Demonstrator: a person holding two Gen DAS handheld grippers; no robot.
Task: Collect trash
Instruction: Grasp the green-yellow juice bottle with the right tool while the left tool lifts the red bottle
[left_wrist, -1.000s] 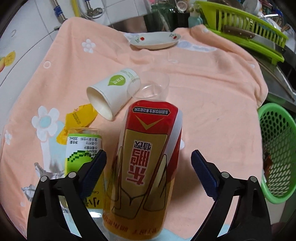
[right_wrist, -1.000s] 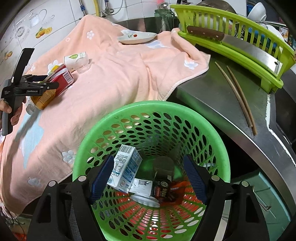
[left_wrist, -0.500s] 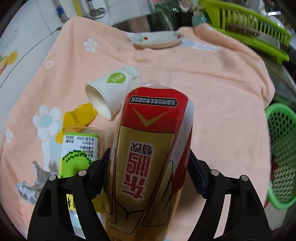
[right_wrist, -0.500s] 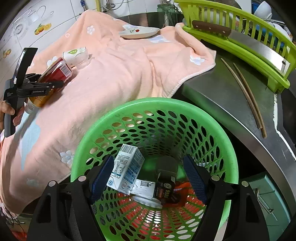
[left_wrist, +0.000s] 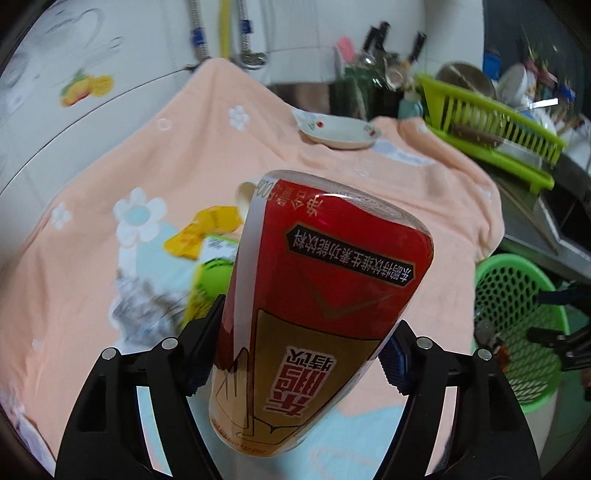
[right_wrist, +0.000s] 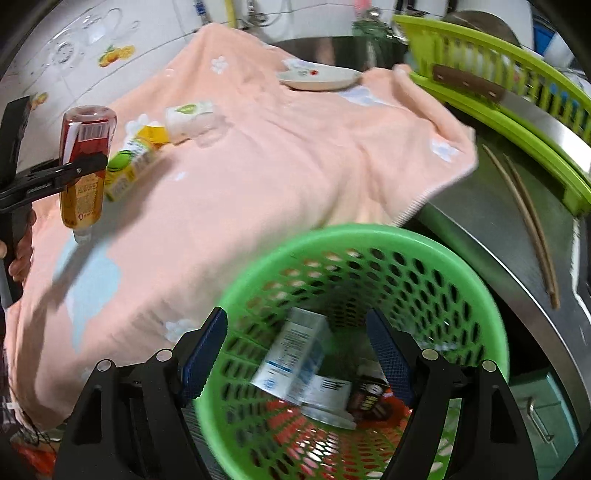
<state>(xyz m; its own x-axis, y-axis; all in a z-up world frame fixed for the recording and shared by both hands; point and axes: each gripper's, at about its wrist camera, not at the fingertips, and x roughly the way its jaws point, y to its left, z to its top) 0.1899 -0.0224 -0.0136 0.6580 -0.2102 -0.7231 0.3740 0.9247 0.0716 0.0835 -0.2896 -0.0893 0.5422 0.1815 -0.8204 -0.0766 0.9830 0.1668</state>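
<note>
Left gripper (left_wrist: 295, 365) closing on red-and-gold plastic drink bottle (left_wrist: 314, 314), lifted off the peach towel (left_wrist: 221, 162).
Right gripper (right_wrist: 295, 350) stood wide, empty; round green perforated plastic basket (right_wrist: 461, 273) lay beneath its jaws.

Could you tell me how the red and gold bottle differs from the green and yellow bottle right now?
The red and gold bottle is off the towel, gripped by the closing left tongs; the green and yellow bottle lies on the towel, untouched. The red and gold bottle hangs near upright, cap down; the green and yellow bottle lies on its side. The red and gold one looks larger. Both are labelled drink bottles.
</note>
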